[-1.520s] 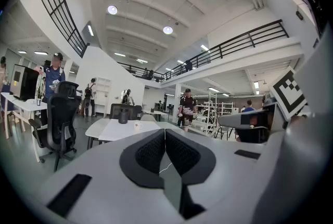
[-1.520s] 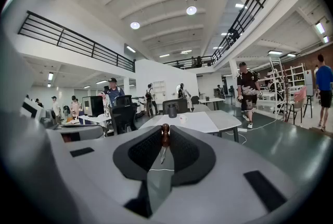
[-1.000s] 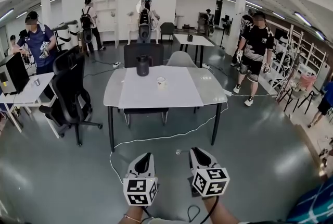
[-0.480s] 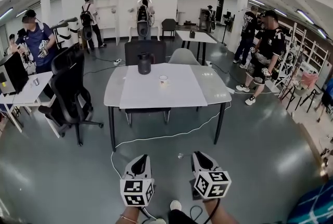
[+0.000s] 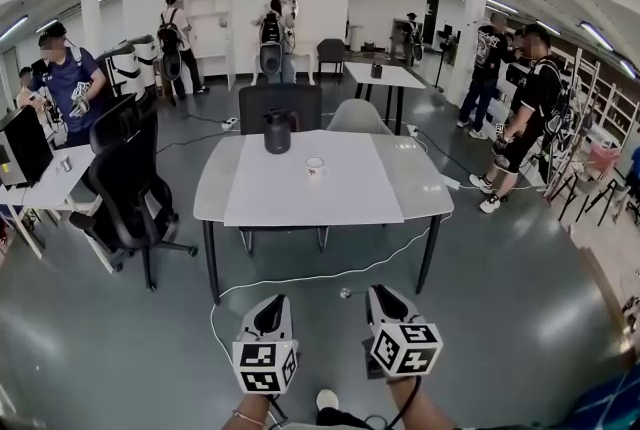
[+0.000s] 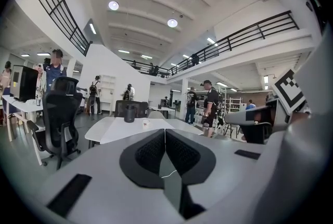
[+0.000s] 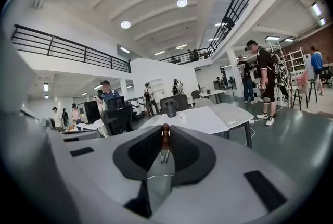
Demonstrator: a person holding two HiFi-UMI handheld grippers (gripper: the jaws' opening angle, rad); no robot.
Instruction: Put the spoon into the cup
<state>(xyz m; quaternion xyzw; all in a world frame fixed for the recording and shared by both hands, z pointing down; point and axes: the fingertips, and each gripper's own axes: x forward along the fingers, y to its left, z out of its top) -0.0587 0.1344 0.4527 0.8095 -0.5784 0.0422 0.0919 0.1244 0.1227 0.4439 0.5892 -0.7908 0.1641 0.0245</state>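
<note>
**Well back from the surface: spoon gripped, cup not yet reached**

Low in the head view, the right gripper and the left gripper hang side by side over the grey floor, well apart from the white surface. The right gripper view shows its jaws closed on the spoon, whose brown knobbed end stands up between the pads. The left gripper view shows that gripper's jaws pressed together with nothing between them.

The cup stands upright on the far half of the surface, near a dark jug and apart from it. It looks empty, though it is too small to be sure.

By my reading, the pick-up is done. What is left is the approach to the surface, lining the spoon up over the cup's mouth, and letting it go inside.
</note>
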